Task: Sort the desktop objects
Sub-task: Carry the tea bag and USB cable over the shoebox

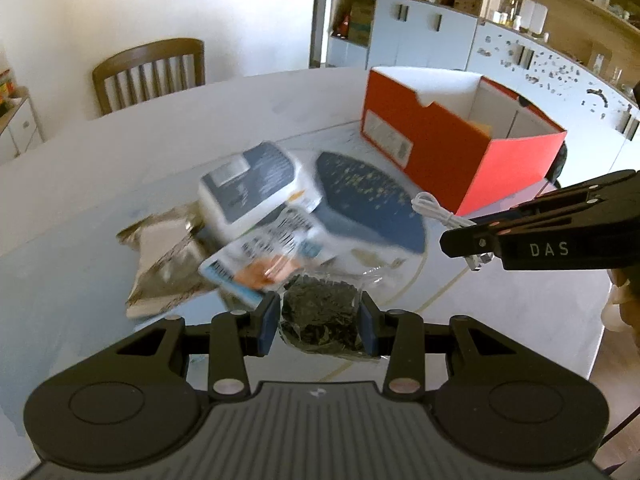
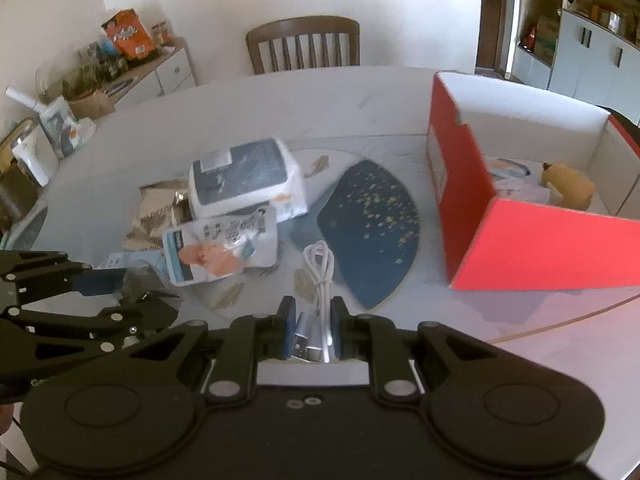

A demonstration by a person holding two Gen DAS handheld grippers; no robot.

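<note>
Left gripper [image 1: 319,322]: pads pinch a clear bag [image 1: 320,316] of dark bits, held above the table [image 1: 120,152]. Bag contents not identifiable; its near end is hidden behind the gripper body.

Right gripper [image 2: 313,326]: pinching a coiled white cable [image 2: 318,276]. USB plugs sit between the pads, the loop hangs out on the far side. In the left view the cable's middle is covered by the right gripper's fingers.

Red box [image 2: 520,236] at right, open top, white inside. Contents partly hidden by the near wall: a tan object [image 2: 568,184] and something pale, unclear.

Table centre (both views motion-blurred, print unreadable):
- white-and-blue pack [image 2: 246,180], far left of centre
- flat pouch [image 2: 224,246] with an orange picture, leaning on the pack's near side
- brownish packet [image 1: 168,264] left of these, partly under them
- dark blue fan-shaped piece [image 2: 372,232] between pack and box

Chair [image 2: 304,44] at the far side.
</note>
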